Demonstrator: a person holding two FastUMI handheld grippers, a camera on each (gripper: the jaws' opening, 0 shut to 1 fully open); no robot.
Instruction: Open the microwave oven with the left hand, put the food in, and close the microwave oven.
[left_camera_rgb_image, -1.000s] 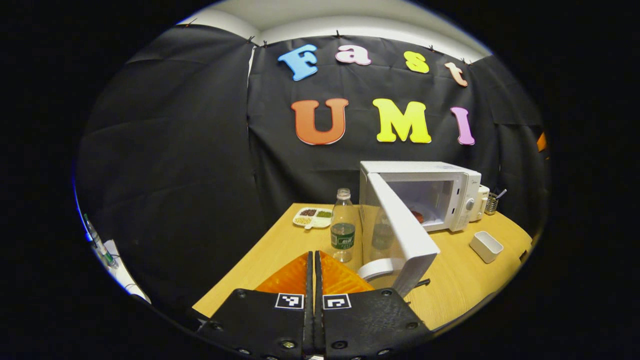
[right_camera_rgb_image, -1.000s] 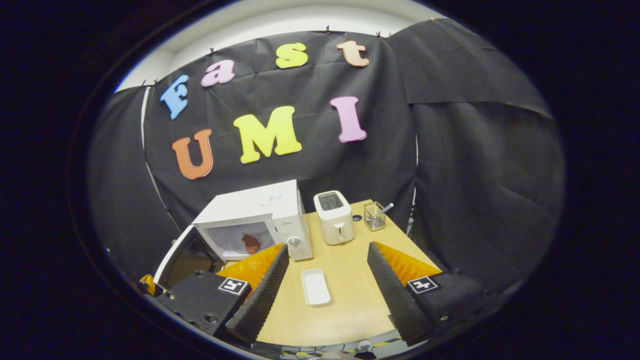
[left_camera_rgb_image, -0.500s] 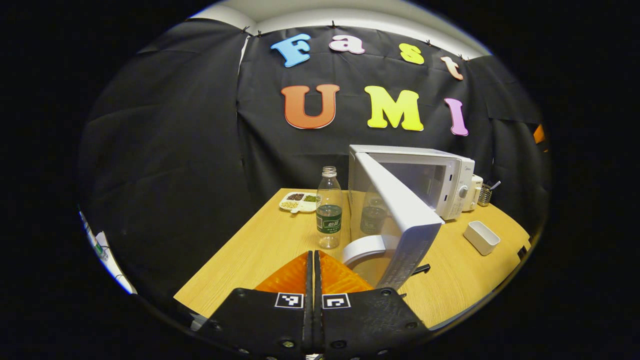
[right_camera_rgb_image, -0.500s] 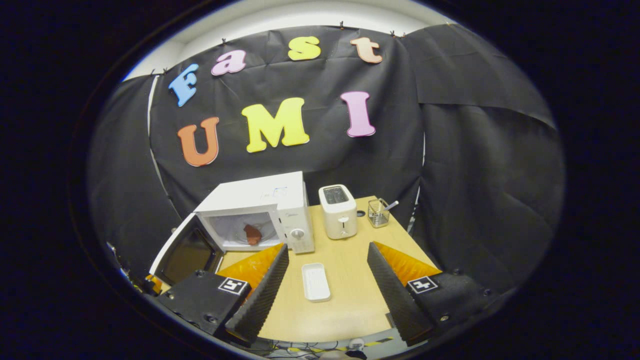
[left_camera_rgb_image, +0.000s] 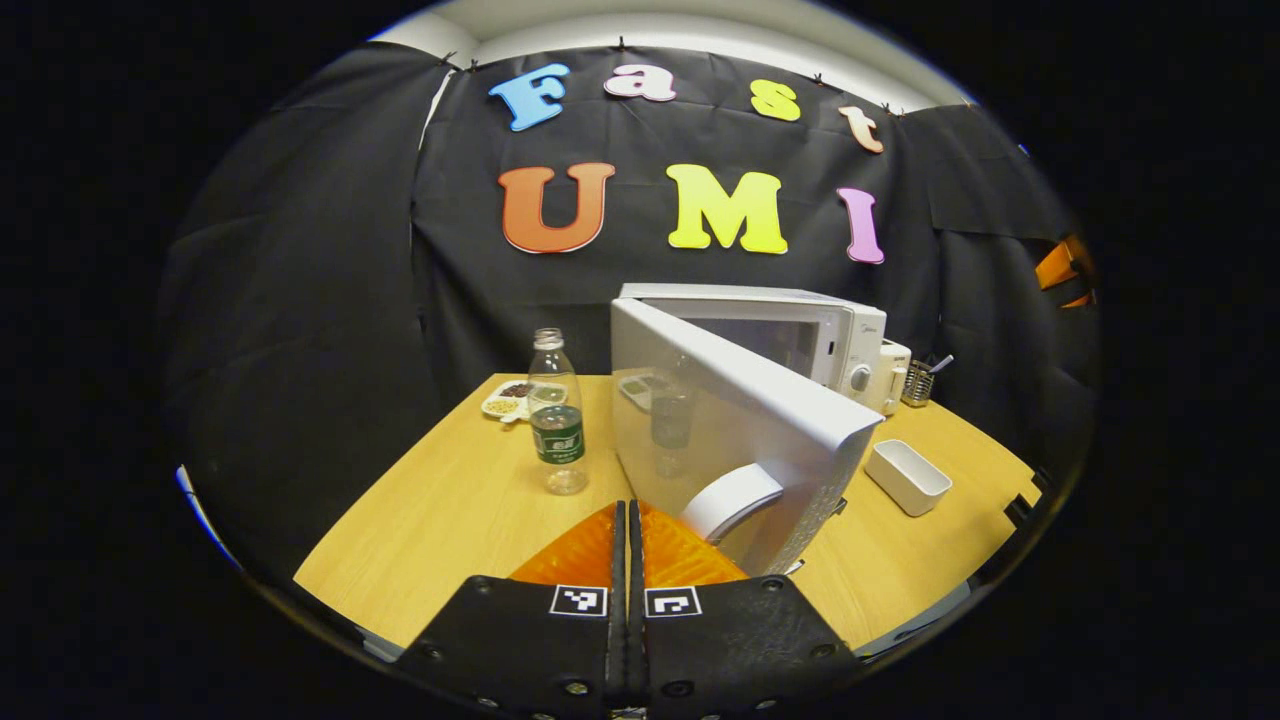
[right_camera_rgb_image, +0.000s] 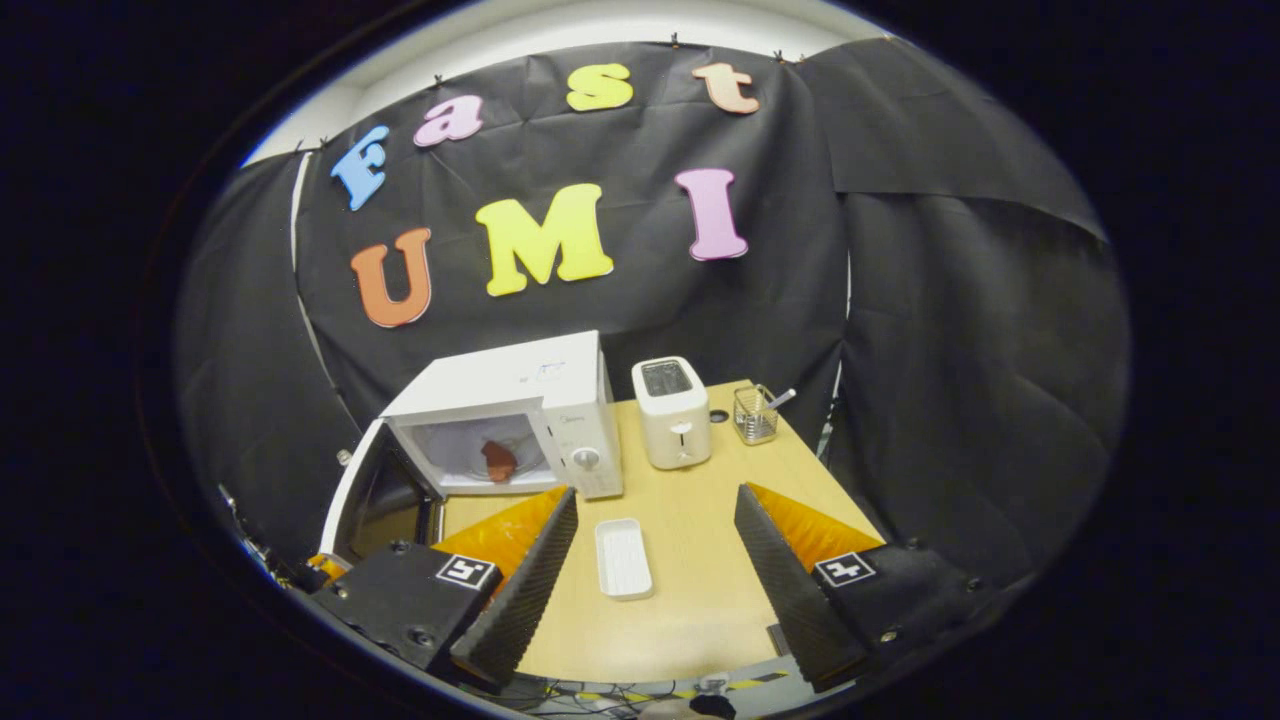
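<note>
Since the food (right_camera_rgb_image: 497, 461) is already sitting inside the microwave (right_camera_rgb_image: 520, 400), two of the three steps look done to me: door opened, food in. What's left is shutting the door (left_camera_rgb_image: 735, 425), and it hangs roughly half open, so I'd call this mid-close.

Biggest thing first: the table (left_camera_rgb_image: 470, 520) is a pale wood-grain slab, matte and flat. In the right gripper view the microwave, a boxy white shell with a smooth top, sits at about 10 o'clock on it, cavity facing the camera and a round knob on its panel. From the left gripper view the door is a glossy white panel with a window that mirrors the bottle, plus a curved white handle (left_camera_rgb_image: 728, 500) at about 5 o'clock.

The left gripper (left_camera_rgb_image: 628, 520) has its fingers pressed together on nothing, tips just beside that handle; can't tell if they actually touch it. The right gripper (right_camera_rgb_image: 655, 540) is spread wide with nothing between its ribbed pads (right_camera_rgb_image: 540, 570).

Smaller stuff: a clear plastic bottle (left_camera_rgb_image: 557, 412), and a shallow white rectangular dish (right_camera_rgb_image: 622, 557). The food itself is a small reddish-brown lump.
</note>
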